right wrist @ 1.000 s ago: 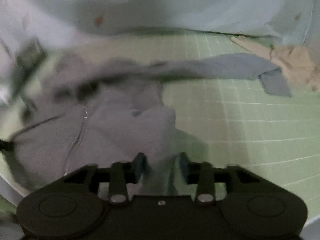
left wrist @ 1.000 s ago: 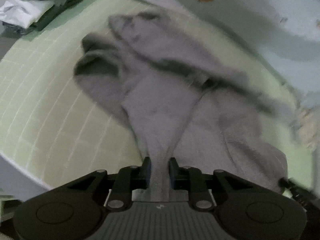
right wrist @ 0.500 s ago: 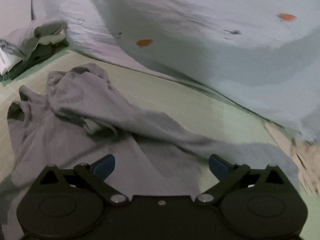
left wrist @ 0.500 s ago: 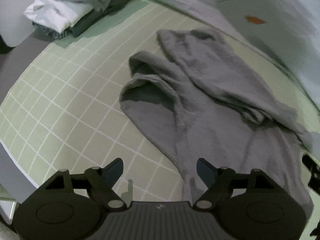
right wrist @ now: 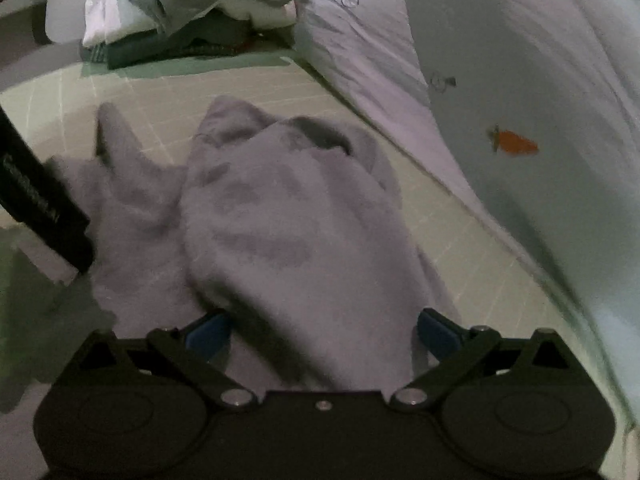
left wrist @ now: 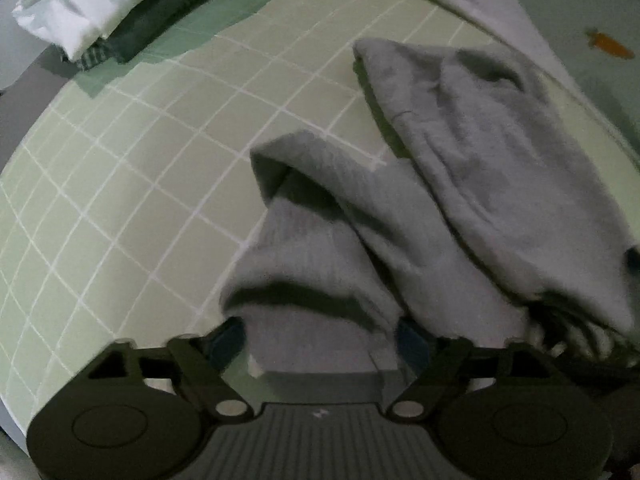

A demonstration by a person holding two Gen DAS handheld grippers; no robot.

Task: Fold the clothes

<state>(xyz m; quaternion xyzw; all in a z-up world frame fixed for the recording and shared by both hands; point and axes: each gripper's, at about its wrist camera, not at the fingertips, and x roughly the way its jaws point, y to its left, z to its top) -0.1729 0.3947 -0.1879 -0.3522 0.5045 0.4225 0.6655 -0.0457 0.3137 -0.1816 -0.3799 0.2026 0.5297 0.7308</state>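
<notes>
A grey hooded sweatshirt (left wrist: 460,184) lies crumpled on the green gridded mat (left wrist: 120,184). In the left wrist view a ribbed sleeve cuff (left wrist: 316,280) sits between the spread fingers of my left gripper (left wrist: 322,338), which is open. In the right wrist view the hood and body of the sweatshirt (right wrist: 288,224) run down between the blue pads of my right gripper (right wrist: 322,330), also open and wide. The left gripper's black body (right wrist: 36,204) shows at the left edge of that view.
A stack of folded clothes (right wrist: 188,12), white and dark, sits at the mat's far corner, also seen as a stack (left wrist: 88,12) in the left view. A pale blue sheet with orange carrot prints (right wrist: 512,144) rises along the right side of the mat.
A second ago both grippers were shut on the grey fabric. They let go, opened wide, and have since moved in low over the garment, the left one onto the sleeve cuff.
</notes>
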